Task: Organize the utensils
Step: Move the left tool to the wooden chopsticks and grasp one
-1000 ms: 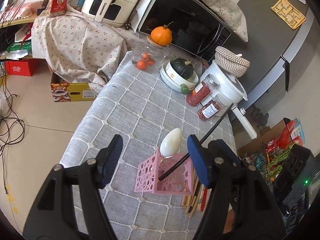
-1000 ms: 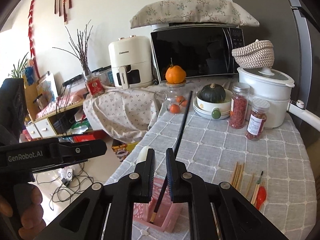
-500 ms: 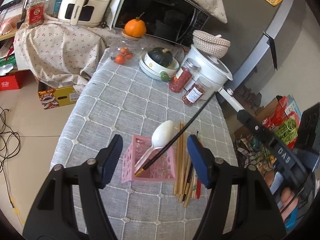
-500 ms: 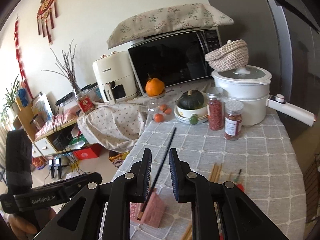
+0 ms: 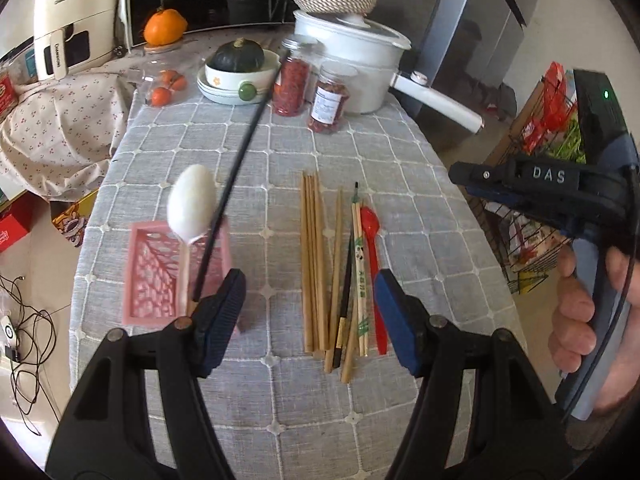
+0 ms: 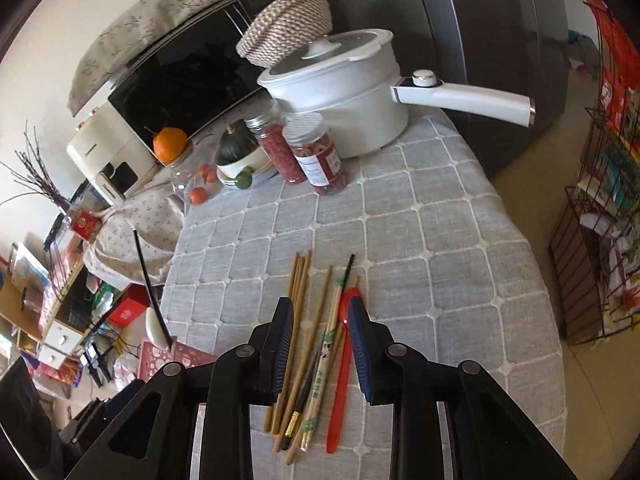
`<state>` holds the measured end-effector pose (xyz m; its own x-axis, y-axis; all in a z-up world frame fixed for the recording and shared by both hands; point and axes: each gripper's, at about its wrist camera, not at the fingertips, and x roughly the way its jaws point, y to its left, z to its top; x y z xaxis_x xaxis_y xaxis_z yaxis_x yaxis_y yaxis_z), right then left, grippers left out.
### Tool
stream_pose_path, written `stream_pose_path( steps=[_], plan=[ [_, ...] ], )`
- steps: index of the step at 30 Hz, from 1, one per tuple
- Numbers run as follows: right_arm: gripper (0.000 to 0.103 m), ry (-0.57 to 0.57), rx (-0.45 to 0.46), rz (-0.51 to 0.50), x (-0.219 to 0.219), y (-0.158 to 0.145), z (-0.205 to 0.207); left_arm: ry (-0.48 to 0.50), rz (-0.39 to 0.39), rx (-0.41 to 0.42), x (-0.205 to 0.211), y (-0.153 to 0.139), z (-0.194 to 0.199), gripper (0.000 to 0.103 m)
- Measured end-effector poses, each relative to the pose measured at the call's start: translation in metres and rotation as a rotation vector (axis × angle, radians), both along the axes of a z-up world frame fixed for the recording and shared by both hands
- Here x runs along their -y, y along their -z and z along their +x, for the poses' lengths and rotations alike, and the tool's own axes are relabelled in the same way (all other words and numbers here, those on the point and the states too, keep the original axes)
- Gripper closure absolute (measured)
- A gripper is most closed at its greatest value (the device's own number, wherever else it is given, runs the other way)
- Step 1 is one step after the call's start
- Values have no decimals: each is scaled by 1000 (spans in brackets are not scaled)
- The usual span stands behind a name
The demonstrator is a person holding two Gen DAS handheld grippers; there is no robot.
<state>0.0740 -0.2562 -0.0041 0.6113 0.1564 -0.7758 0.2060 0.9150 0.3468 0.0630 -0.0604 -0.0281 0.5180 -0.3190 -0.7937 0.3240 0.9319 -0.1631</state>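
A pink lattice holder stands on the grey checked tablecloth. A white spoon and a black chopstick stand in it. To its right lie several wooden chopsticks, a black chopstick, a paper-sleeved pair and a red spoon. My left gripper is open and empty above the pile's near end. My right gripper is open and empty above the same pile. The holder shows at the right wrist view's lower left.
At the table's far end stand a white pot with a long handle, two red-filled jars, a bowl with a squash and a glass jar with an orange. A wire rack stands on the floor to the right.
My right gripper let go of the black chopstick, which now stands in the holder, opened and swung right over the pile. My left gripper also moved right over the pile.
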Motion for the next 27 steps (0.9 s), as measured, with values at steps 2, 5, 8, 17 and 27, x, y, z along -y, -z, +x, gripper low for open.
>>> stream_pose_path(
  steps=[2,5,8,17,27],
  plan=[
    [74,15,-19,18,8,4,-1,4,64,-14,22,11,2,35],
    [74,16,-18,54,17,6,-4,26,106,-57,50,26,13,38],
    [74,14,-23,51,19,6,-6,27,152,-92,71,42,32,47],
    [74,53,-42,145,45,11,-7,-55,277,-163,82,89,86,73],
    [74,28,-52,201,50,15,-3,-41,284,-190,91,105,112,75]
  ],
)
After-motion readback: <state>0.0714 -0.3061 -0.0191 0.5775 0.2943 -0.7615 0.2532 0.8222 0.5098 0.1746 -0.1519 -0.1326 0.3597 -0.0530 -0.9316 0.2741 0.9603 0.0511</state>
